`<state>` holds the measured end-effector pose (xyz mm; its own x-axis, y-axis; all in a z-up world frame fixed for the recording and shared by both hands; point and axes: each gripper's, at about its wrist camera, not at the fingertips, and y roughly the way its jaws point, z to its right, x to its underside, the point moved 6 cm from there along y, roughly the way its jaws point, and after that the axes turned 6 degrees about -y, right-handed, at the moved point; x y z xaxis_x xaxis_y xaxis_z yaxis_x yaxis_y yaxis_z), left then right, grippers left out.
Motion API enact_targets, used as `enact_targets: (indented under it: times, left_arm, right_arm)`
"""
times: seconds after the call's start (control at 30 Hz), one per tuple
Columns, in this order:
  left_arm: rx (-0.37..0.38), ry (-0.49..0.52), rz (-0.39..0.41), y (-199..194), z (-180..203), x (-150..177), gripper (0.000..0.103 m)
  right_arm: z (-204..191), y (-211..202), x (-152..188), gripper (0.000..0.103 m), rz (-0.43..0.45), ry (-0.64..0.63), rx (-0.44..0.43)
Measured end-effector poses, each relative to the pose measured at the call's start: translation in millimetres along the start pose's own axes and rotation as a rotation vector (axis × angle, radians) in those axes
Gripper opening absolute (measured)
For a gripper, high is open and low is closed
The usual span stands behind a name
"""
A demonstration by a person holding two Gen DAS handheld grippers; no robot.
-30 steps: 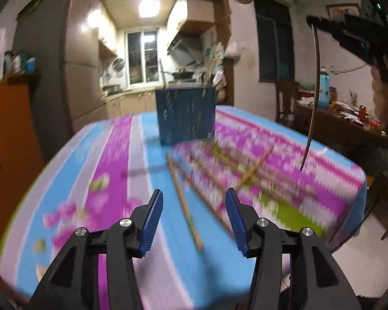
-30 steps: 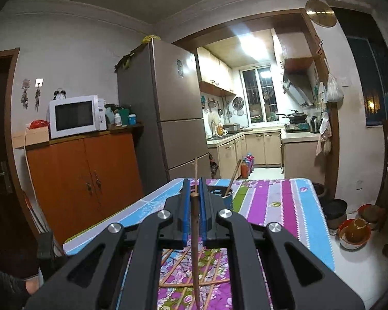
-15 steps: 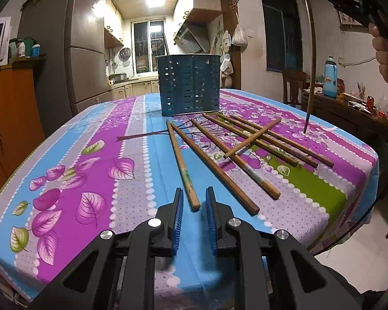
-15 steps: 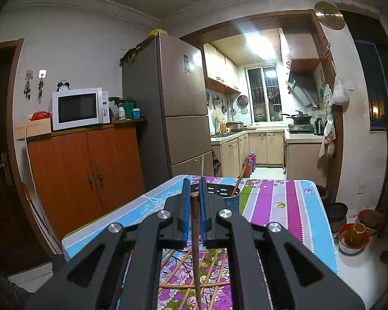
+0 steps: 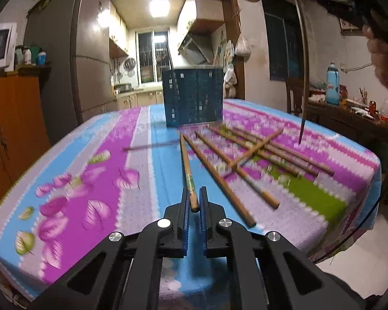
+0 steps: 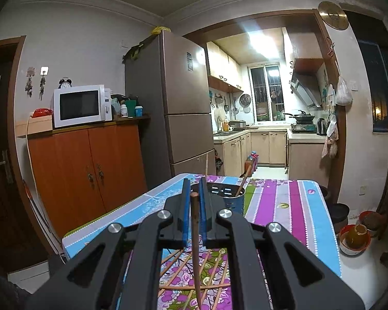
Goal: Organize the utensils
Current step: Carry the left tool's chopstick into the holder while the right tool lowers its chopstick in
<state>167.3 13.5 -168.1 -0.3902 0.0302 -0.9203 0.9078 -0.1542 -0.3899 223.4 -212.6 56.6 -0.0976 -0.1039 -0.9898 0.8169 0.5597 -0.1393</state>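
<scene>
A: Which step is it now?

B: The left gripper (image 5: 193, 201) fingers are clamped on one chopstick (image 5: 187, 170) lying on the surface; the right gripper (image 6: 194, 201) holds another chopstick (image 6: 195, 242) upright.

A: And next?

B: I think lift, then drop both into the blue holder (image 5: 193, 98).

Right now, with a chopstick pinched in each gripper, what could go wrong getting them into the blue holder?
1. The left gripper pinches its chopstick only at the very end, so the long free length may sag or swivel on lifting.
2. That chopstick's far tip lies beside the neighbouring chopstick, so a sideways sweep could nudge the loose pile.
3. The right gripper holds its chopstick hanging down over the pile; lowered carelessly, the tip could snag there or catch the blue holder.
</scene>
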Motion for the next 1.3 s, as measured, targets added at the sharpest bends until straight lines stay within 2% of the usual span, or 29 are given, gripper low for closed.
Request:
enact_targets:
  times: [0.27,0.57,0.9,1.3]
  left_arm:
    - [-0.008,0.008,0.141,-41.9,-6.7,-65.2,0.008]
    - [0.027,0.021,0.239,-46.1,-0.9,-137.5,0.008]
    - [0.050,0.063,0.225,-23.0,6.9,-200.8,0.008]
    - [0.077,0.053,0.235,-21.9,6.8,-263.4,0.008]
  right_arm:
    - [-4.1,2.0,-5.4,0.005,0.004,-0.008,0.002]
    - [-4.3,9.5,-18.5,0.005,0.004,-0.011,0.009]
    - [0.0,25.3,-25.6,0.005,-0.008,-0.019,0.023]
    - [13.2,48.0,-44.7,0.005,-0.006,-0.017,0.037]
